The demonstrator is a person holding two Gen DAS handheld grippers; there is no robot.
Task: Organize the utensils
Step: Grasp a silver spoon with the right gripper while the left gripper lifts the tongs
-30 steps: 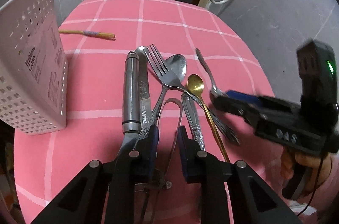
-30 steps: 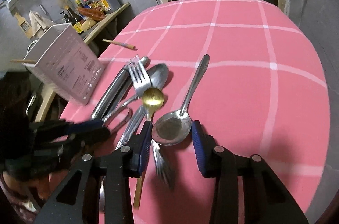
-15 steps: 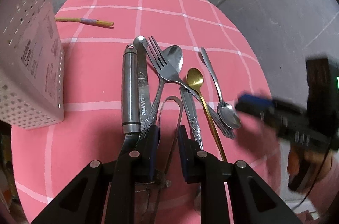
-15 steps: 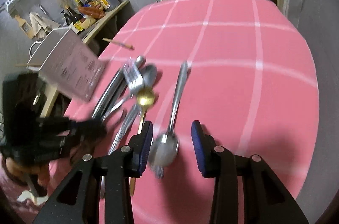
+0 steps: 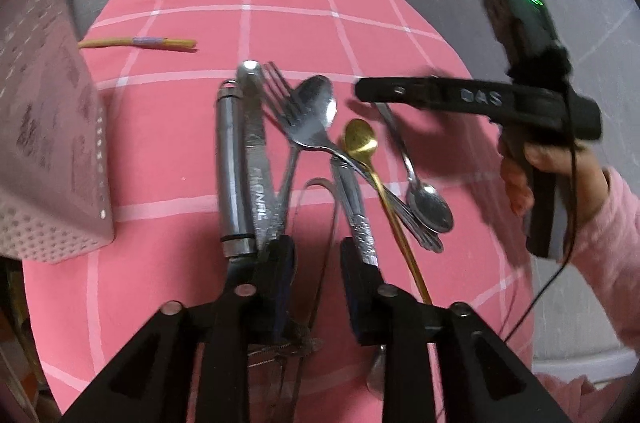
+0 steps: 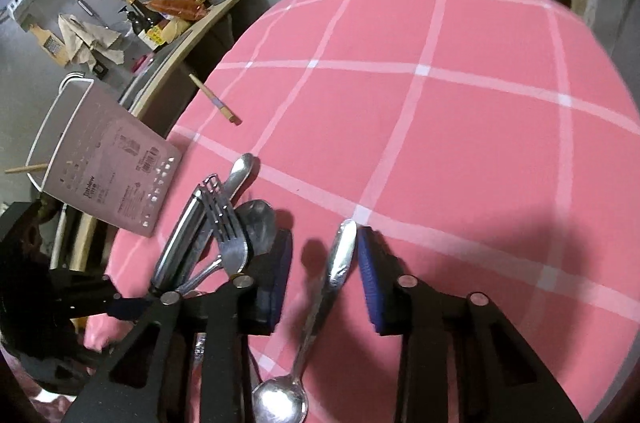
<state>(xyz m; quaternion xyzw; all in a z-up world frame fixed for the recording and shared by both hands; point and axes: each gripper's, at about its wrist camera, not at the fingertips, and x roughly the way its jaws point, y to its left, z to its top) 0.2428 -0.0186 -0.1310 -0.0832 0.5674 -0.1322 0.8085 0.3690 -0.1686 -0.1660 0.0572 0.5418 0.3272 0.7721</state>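
Several utensils lie in a bunch on the pink checked cloth (image 5: 360, 15): a steel-handled tool (image 5: 232, 163), a knife (image 5: 256, 151), a fork (image 5: 296, 119), a large spoon (image 5: 320, 99), a gold spoon (image 5: 360, 139) and a small spoon (image 5: 428, 207). My left gripper (image 5: 318, 263) sits low at the near end of the bunch. Its jaws are opening, with only a thin wire loop (image 5: 320, 191) lying loose between them. My right gripper (image 6: 322, 279) straddles the small spoon's handle (image 6: 340, 255). Its jaws are closing, with a gap still showing on the left side.
A white perforated utensil holder (image 5: 48, 143) stands at the cloth's left edge, also seen in the right wrist view (image 6: 108, 167). A single chopstick (image 5: 136, 42) lies beyond it. A cluttered shelf (image 6: 172, 7) runs behind the table. A hand in a pink sleeve (image 5: 600, 223) holds the right gripper.
The right gripper slid forward from the small spoon's bowl to its handle end, and its jaws narrowed. The left gripper's jaws spread wider; it stayed in place.
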